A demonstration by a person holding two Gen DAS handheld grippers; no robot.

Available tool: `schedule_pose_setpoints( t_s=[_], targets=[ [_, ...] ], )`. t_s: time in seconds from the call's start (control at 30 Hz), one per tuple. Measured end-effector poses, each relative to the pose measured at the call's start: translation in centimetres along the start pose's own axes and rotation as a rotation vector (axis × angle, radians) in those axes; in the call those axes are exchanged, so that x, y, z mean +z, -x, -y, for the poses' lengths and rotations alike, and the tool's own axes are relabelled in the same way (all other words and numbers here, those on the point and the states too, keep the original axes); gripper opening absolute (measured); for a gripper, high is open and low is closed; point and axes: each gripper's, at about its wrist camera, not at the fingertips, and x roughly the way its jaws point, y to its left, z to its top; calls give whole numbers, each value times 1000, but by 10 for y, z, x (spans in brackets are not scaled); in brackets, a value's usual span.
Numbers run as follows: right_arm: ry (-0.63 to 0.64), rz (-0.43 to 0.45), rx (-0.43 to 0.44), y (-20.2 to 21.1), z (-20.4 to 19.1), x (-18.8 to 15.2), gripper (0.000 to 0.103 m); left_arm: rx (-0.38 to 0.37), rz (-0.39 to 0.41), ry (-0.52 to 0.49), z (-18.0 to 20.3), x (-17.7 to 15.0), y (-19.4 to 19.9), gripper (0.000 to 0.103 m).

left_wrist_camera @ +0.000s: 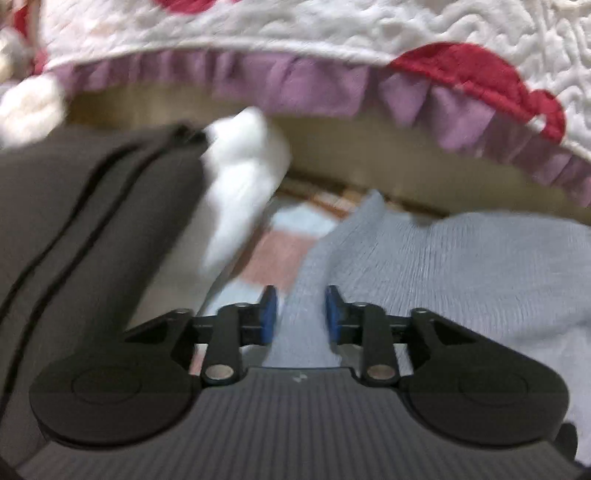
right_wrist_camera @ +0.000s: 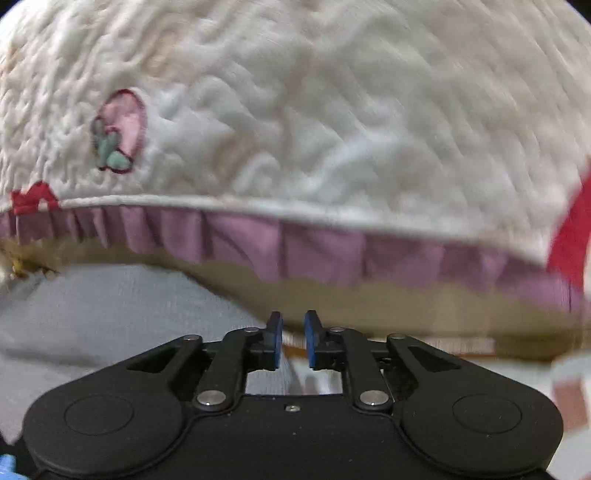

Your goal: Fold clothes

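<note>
My left gripper [left_wrist_camera: 301, 314] stood with its blue-padded fingers [left_wrist_camera: 269, 309] parted, and a strip of pale grey-blue ribbed knit garment [left_wrist_camera: 443, 258] ran up between them; the pads were apart from the cloth on both sides, so it gripped nothing. The garment spread to the right and far side of that gripper, lying over a patchwork of pink and pale blue squares [left_wrist_camera: 284, 236]. To the left was a dark grey fabric with two black lines running along it [left_wrist_camera: 92, 206], and a blurred white cloth [left_wrist_camera: 243, 177] lay against its far right edge. Beyond all this hung a white quilted bedspread with a purple ruffled hem and red appliqué [left_wrist_camera: 295, 33].

My right gripper [right_wrist_camera: 293, 339] had its fingers only a little apart, a narrow gap between the blue pads [right_wrist_camera: 277, 341], and they held nothing. The same garment [right_wrist_camera: 110, 317] lay to its near left. Straight ahead the bedspread [right_wrist_camera: 332, 129] filled most of the view, with a small pink and green stitched flower [right_wrist_camera: 118, 133] on the left. Both views were blurred.
</note>
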Motion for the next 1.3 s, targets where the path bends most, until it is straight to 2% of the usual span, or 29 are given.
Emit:
schedule_pose_setpoints(
  t_s=[0.1,0.17,0.2,0.23,0.27,0.33,0.4,0.47,0.53,0.63,0.73,0.87,0.9,0.93,0.97,1.0,1.1,1.13,1.17,1.23,1.3],
  targets=[
    [-136,-88,80,30,22,-25,26,-8,-26,-7,-9,-26,33,43],
    [-196,-142,138,64,34,-48,33,-18,-40,-24,-15,-46,56,43],
    [-214,-160,167,81,36,-61,41,-14,-44,-33,-19,-56,65,43],
    [-231,-169,192,101,37,-76,47,-9,-46,-41,-22,-67,74,45],
    [-247,-169,215,122,40,-93,49,-3,-44,-49,-28,-77,84,46],
    [-272,-154,238,156,40,-129,51,11,-68,-41,-45,-89,99,50],
    [-268,-160,221,174,36,-159,51,26,-94,-32,-64,-100,112,53],
    [-216,-168,195,180,28,-179,50,41,-120,-22,-82,-111,126,55],
    [-147,-153,166,176,14,-187,50,28,-140,32,-97,-112,126,55],
    [-209,-141,118,158,10,-186,53,-19,-139,95,-108,-122,121,55],
    [-297,-136,109,142,12,-179,54,-24,-137,70,-101,-129,119,55],
    [-156,-175,64,123,-6,-184,56,-27,-136,30,-90,-138,116,59],
    [-112,-159,76,122,-11,-186,48,-28,-135,21,-88,-140,116,59],
    [-42,-142,81,124,-18,-186,11,-28,-135,11,-85,-143,115,59],
    [50,-125,82,128,-28,-184,8,-29,-134,1,-82,-145,114,59],
    [79,-91,66,138,-30,-180,8,-30,-134,-9,-80,-147,114,59],
    [-38,39,-9,182,-13,-170,5,7,-162,-34,-80,-150,115,60],
    [-90,31,-23,182,-3,-171,5,28,-179,-40,-82,-151,115,61],
    [-82,-5,-49,172,-1,-174,5,25,-197,-30,-85,-152,116,61],
    [-13,-67,-104,153,-7,-180,6,15,-218,-6,-91,-152,119,61],
    [61,-83,-138,145,-20,-183,6,7,-213,-3,-95,-154,125,61]
  ],
)
